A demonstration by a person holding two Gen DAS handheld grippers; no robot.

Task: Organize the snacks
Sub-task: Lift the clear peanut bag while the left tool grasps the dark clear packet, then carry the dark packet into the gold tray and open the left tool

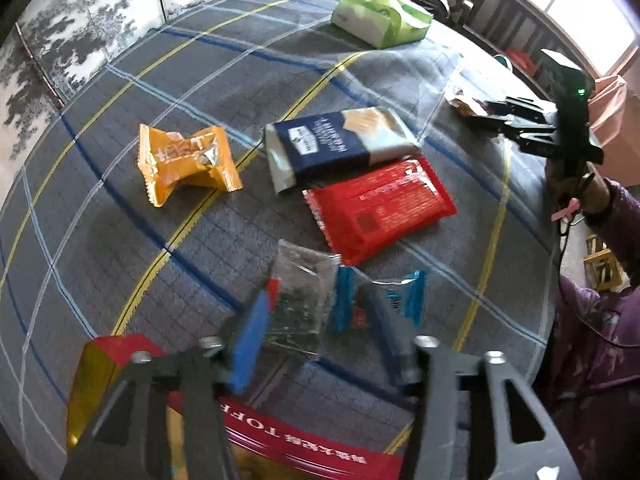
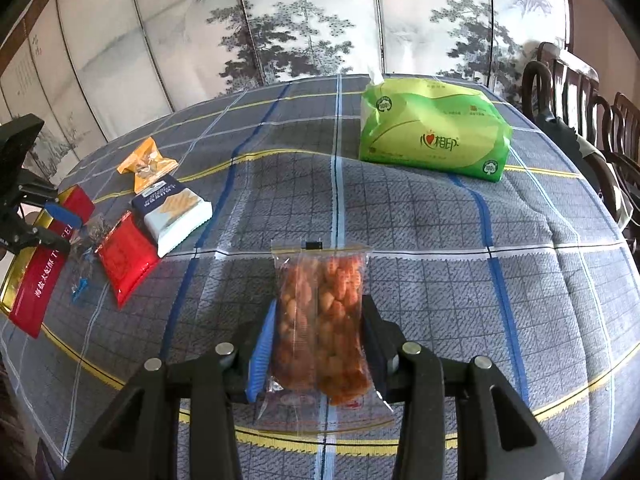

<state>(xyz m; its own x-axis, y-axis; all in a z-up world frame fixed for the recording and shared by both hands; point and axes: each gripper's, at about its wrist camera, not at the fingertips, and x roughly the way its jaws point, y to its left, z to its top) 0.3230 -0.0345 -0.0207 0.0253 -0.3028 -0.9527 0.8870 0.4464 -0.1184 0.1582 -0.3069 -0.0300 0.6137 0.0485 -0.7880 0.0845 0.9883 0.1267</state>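
My right claw is clamped on a clear packet of orange-brown snacks, one pad on each long side, holding it upright above the checked cloth of the desk. In the left wrist view this claw hangs at the far right edge with the packet only partly visible at its fingertips.

My left claw points steeply down over two small clear wrappers: a dark-filled clear wrapper lies between the pads, and a blue-edged wrapper sits around the right-hand finger. The view is blurred there, so I cannot tell whether the pads press on anything; the jaws stand about half apart.

Just beyond the wrappers lies a red packet, and touching its far edge a navy and white biscuit packet. To the left of those, apart from them, sits an orange packet. Under my left claw, at the near edge of the desk, rests a red and gold toffee box. At the far side of the desk stands a green tissue pack. A purple sleeve shows at the right of the left wrist view. Behind the desk stands a folding screen painted with trees, with dark wooden chairs to its right.
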